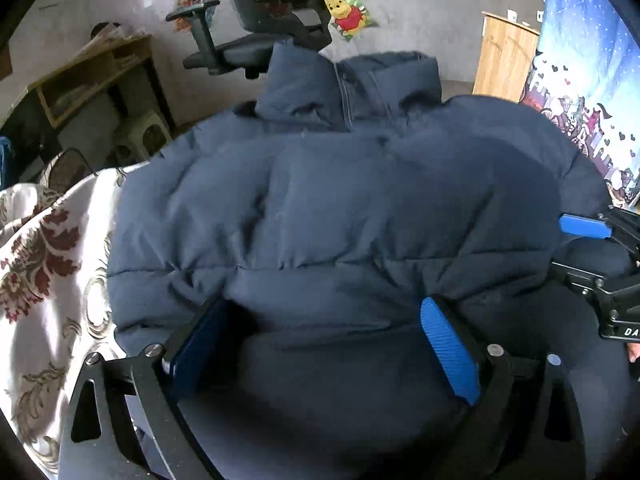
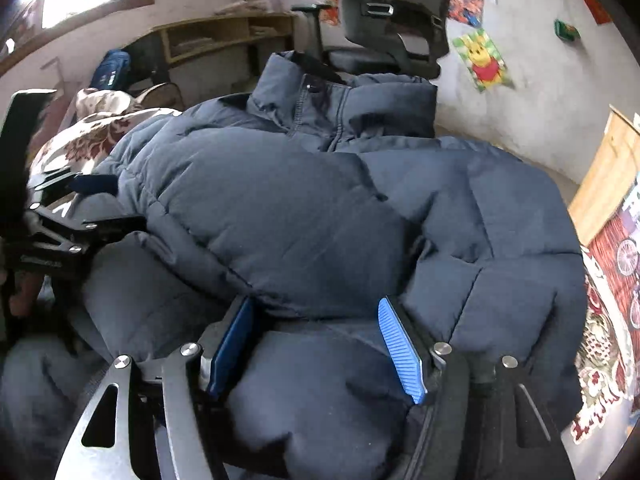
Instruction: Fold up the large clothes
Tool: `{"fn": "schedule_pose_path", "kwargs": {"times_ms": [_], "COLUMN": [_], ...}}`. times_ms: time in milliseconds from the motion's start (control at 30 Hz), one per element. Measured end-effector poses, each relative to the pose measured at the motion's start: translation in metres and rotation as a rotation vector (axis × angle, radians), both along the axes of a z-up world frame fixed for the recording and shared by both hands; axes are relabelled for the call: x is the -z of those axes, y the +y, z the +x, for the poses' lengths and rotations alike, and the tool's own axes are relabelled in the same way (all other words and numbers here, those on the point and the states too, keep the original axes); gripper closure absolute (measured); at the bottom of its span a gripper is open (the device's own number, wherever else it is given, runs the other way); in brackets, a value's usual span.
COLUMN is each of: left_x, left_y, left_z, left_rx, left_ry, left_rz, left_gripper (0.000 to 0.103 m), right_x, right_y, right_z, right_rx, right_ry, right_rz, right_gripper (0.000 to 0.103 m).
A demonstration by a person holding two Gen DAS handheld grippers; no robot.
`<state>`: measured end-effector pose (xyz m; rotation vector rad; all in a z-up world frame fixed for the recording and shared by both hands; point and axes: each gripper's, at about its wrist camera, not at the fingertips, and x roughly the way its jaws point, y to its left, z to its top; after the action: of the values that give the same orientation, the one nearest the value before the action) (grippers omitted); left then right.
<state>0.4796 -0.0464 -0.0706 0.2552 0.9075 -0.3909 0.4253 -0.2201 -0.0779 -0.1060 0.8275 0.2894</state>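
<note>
Navy puffer jacket (image 1: 340, 208) spread across patterned cloth (image 1: 44, 264), collar toward office chair (image 1: 276, 4), bulk filling both views. Folded-over padded layer lying on top, its lower edge near both tools. Looks like mid-fold, hem-side step: sides apparently in, bottom half not yet brought up toward collar. Left gripper (image 1: 326, 346) wide open, jaws straddling a padded ridge at near edge, pads not pressing. Right gripper (image 2: 318, 342) partly open, fabric bulging between jaws, no squeeze visible; probably released. Next move likely needs both jaws closing on thick near edge, enough bite to keep slippery padding from sliding, then an even lift forward.
</note>
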Motion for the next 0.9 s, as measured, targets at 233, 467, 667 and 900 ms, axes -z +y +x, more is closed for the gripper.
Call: {"fn": "schedule_pose_path", "kwargs": {"times_ms": [233,467,667,900], "left_x": [0.012,-0.043,-0.091,-0.091], "left_y": [-0.003,0.021,0.013,-0.003], "left_z": [0.01,0.039,0.125,0.227], "left_rx": [-0.029,-0.123,-0.241,-0.347], "left_ry": [0.022,0.023,-0.077,0.022], "left_rz": [0.022,-0.171,-0.231,-0.184], "left_gripper": [0.001,0.001,0.001,0.001], "right_x": [0.005,-0.046,-0.087,-0.078], "right_y": [-0.001,-0.033,-0.075,-0.104], "right_z": [-0.001,0.019,0.112,0.241], "right_rx": [-0.01,-0.077,0.026,0.168], "right_ry": [-0.027,-0.013,-0.03,0.127], "right_rz": [-0.007,0.145,0.158,0.283], "right_gripper": [0.039,0.023,0.022,0.039]}}
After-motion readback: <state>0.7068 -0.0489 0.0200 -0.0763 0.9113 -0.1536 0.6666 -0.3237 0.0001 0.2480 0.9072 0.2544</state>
